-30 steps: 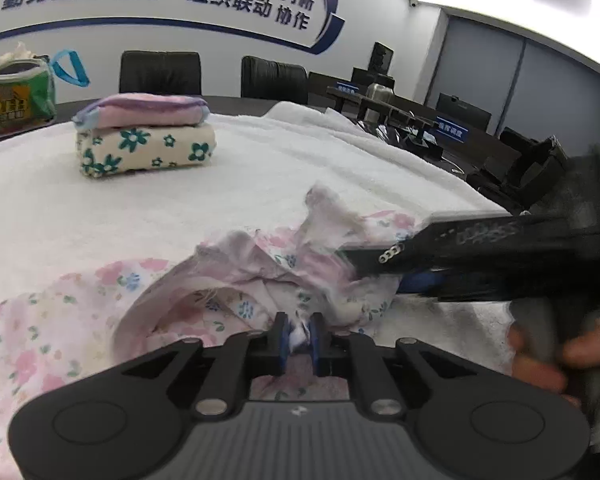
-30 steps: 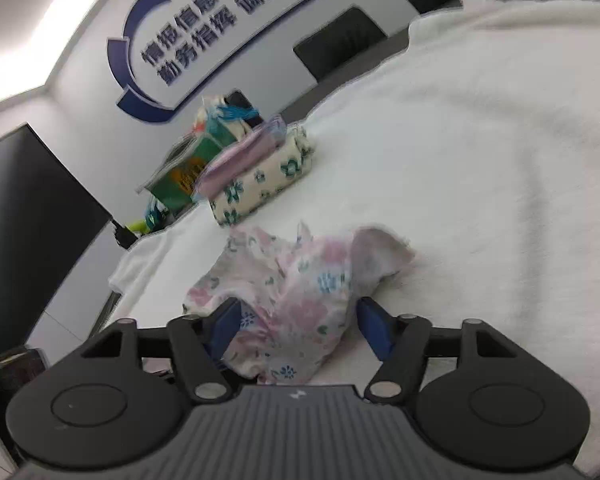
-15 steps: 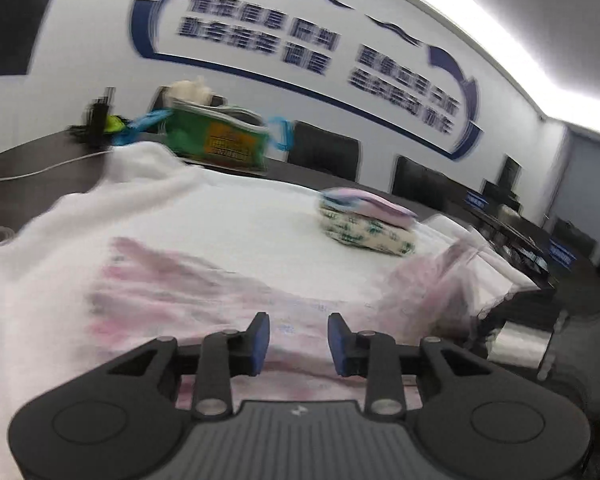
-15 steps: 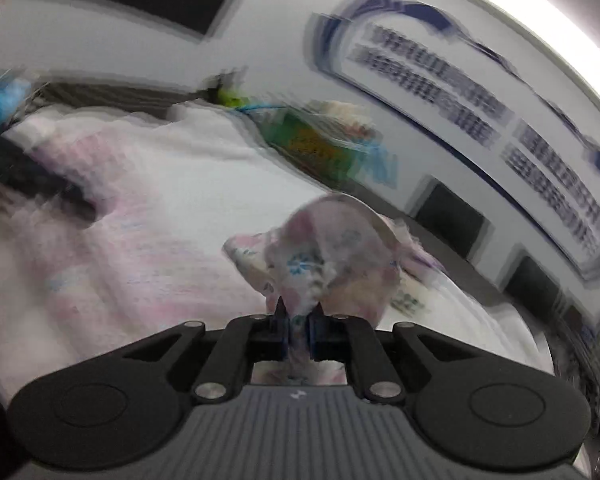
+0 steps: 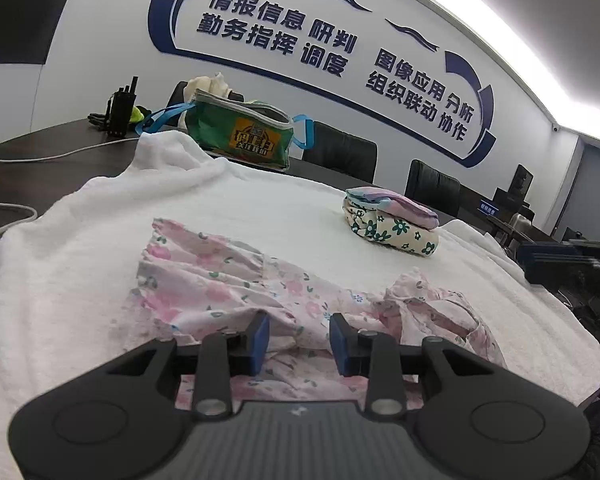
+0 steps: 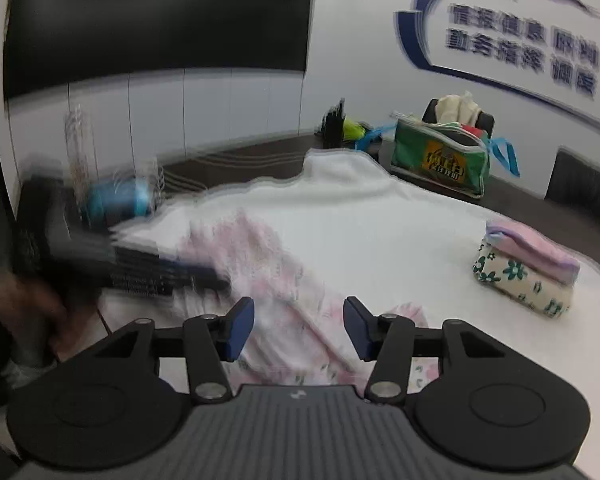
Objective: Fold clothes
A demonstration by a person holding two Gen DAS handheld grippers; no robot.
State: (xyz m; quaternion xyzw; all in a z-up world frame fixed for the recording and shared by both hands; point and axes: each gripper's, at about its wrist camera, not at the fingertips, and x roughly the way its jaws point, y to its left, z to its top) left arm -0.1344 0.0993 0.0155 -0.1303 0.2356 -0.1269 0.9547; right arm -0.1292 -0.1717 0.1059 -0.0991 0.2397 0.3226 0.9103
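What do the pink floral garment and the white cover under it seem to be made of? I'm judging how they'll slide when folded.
Pink floral garment: thin woven fabric, probably cotton, matte; it creases and lies limp. White cover: thick terry-like towelling, with a fuzzy, looped-looking nap, so likely grippy.

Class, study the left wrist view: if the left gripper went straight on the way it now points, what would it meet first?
Most likely the pink floral garment, lying spread on the white towel directly ahead of the open left gripper. Its height above the cloth is unclear, so contact depends on the downward tilt.
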